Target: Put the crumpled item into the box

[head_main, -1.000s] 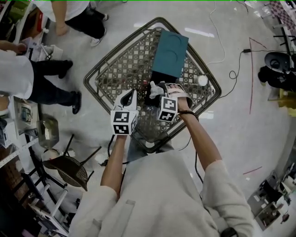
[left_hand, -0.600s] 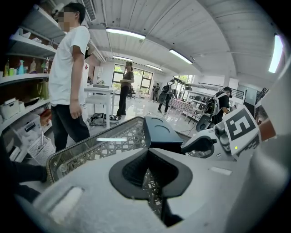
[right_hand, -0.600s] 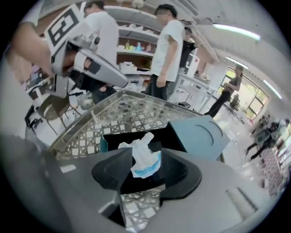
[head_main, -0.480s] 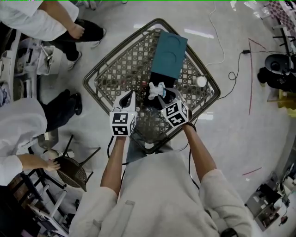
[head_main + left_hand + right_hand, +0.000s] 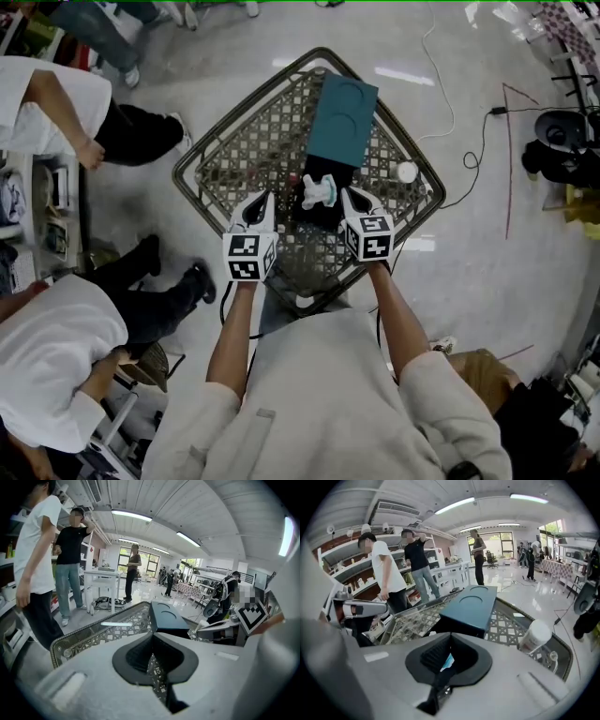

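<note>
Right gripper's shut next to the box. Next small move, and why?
Probably ease the right gripper straight back a little. Its jaws are shut, the crumpled item seems to lie in the open box, yet a blue sliver shows at the jaw line, so check nothing is snagged.

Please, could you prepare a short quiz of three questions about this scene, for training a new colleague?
1. Where does the crumpled item lie?
2. True or false: the right claw grips the white bottle.
3. The table top is: A) open lattice, B) plain wood, C) covered by cloth.

Key
1. In the black box, next to its teal lid.
2. False: the right claw is shut on nothing, and the bottle stands apart on the table.
3. A
</note>
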Demonstrator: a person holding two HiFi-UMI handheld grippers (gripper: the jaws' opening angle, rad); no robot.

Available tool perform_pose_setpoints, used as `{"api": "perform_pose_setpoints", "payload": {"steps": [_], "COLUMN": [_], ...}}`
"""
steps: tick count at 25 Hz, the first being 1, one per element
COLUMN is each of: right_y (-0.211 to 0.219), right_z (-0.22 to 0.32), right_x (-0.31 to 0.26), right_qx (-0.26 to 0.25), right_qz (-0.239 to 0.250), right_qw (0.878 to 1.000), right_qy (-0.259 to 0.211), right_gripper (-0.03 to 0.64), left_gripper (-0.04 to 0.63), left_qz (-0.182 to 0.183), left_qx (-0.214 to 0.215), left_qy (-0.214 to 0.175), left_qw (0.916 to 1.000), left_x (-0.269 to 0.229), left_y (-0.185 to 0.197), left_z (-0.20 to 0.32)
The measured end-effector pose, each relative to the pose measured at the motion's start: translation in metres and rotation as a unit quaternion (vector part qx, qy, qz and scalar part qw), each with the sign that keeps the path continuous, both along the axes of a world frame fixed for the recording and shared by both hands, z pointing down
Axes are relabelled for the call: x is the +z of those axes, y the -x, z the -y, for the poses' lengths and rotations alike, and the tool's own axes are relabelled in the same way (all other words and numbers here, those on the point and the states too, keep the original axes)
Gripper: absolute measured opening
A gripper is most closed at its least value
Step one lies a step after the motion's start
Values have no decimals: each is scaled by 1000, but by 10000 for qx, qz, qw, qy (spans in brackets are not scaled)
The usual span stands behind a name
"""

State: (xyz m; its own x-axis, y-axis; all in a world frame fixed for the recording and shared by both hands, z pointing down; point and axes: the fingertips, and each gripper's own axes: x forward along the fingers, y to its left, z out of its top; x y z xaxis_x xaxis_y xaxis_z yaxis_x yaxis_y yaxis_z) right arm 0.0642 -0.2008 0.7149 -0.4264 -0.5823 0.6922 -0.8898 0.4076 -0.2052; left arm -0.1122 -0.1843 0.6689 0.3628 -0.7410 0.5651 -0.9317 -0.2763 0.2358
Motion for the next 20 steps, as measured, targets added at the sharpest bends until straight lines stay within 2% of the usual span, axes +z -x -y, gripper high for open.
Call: {"api": "perform_pose_setpoints", "payload": {"steps": [4, 10, 20], "right_y": [-2, -9, -23], "right_z": [6, 22, 66], "right_x": [-14, -54, -139], "right_qx": [-3, -17, 127], "right_qz": [12, -79, -137], "right_qw": [9999, 9978, 9876], "right_qy": [-143, -654, -1557], "right_gripper": [-2, -2, -2], "left_gripper": [6, 6, 6], "left_qz": [12, 48, 163], "left_qx": [28, 18, 16], "left_qy": [-111, -371, -1066], "left_qw": [9999, 9993, 9942], "left_x": [-12, -41, -117], "left_y": [0, 2, 10], "left_z": [6, 18, 56]}}
